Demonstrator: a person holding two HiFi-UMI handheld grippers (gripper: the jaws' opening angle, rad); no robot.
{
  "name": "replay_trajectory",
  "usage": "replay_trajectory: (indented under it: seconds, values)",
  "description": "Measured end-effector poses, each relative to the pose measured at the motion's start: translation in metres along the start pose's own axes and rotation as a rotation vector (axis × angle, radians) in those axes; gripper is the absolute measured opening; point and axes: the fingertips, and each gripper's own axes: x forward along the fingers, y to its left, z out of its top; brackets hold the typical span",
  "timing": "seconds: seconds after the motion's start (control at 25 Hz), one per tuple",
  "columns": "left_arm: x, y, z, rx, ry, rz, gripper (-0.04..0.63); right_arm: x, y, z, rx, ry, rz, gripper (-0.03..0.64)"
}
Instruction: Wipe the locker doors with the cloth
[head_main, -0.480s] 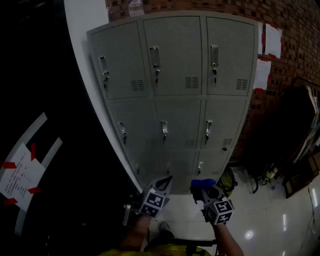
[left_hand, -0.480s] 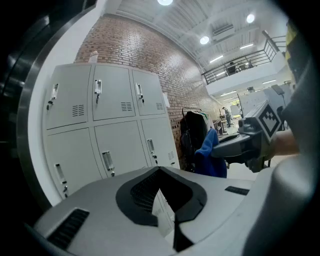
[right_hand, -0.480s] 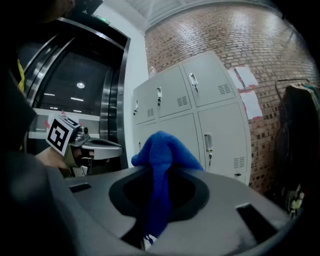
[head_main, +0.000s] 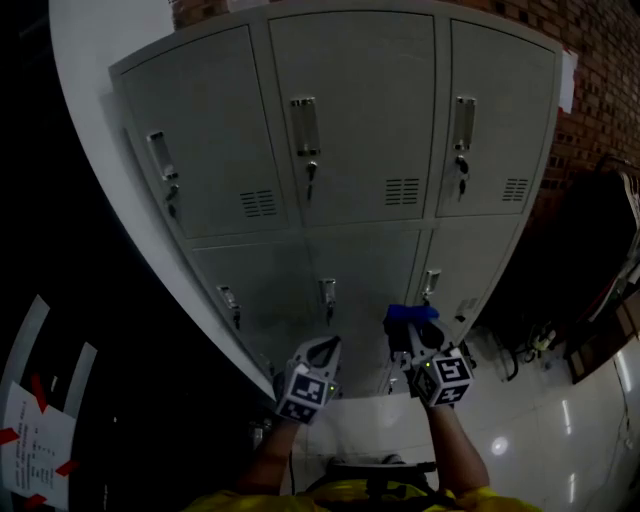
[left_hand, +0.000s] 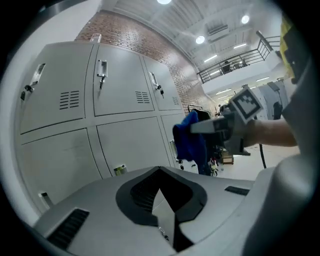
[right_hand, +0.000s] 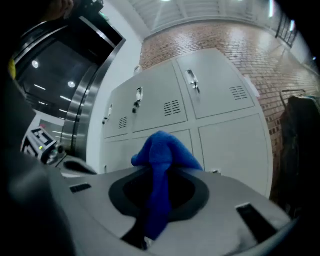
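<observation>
Right tongs (head_main: 409, 336) are clamped on the blue cloth (right_hand: 162, 150). It bunches up over the tips and a tail hangs down through the jaws, so its long axis runs roughly up and down. Left tongs (left_hand: 163, 199) are closed with nothing between them, riding just beside the right ones, on their left and a touch lower.

Moving outward, the locker doors (head_main: 350, 130) lie straight ahead and rise above me. The cloth is level with the middle row, in front of the seam between the centre door and the right-hand door (head_main: 470, 270), just below that door's latch (head_main: 430, 284). I can't tell whether the bunch is touching the metal yet; from the right gripper view it looks a little short of it.

So the right hand is the nearer one and carries the cloth. My read is that the move turns on pushing forward onto that middle-row panel, then sweeping across towards its right edge, steering round the latch so the hanging tail doesn't snag. The top row sits well above the cloth.
</observation>
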Motion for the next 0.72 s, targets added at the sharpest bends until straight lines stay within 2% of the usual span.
replay_trajectory:
  seconds: [0.12, 0.24, 0.32, 0.44, 0.56, 0.72]
  values:
    - [0.017, 0.005, 0.011, -0.013, 0.002, 0.008, 0.002, 0.042, -0.031, 0.053, -0.031, -0.098, -0.018, 0.067]
    - [0.019, 0.009, 0.025, -0.027, -0.022, 0.035, 0.002, 0.080, -0.060, 0.087, -0.085, -0.140, -0.039, 0.067]
    - [0.017, 0.017, 0.021, -0.025, -0.007, 0.061, 0.002, 0.103, -0.079, 0.088, -0.088, -0.132, -0.055, 0.067]
    - [0.013, 0.028, 0.009, -0.043, 0.034, 0.103, 0.002, 0.118, -0.091, 0.077, -0.021, -0.137, -0.058, 0.068]
    - [0.013, 0.041, 0.006, -0.023, 0.030, 0.142, 0.002, 0.128, -0.074, 0.076, -0.023, -0.163, -0.009, 0.068]
    - [0.008, 0.046, -0.005, -0.063, 0.041, 0.170, 0.002, 0.160, 0.005, 0.059, -0.020, -0.153, 0.162, 0.067]
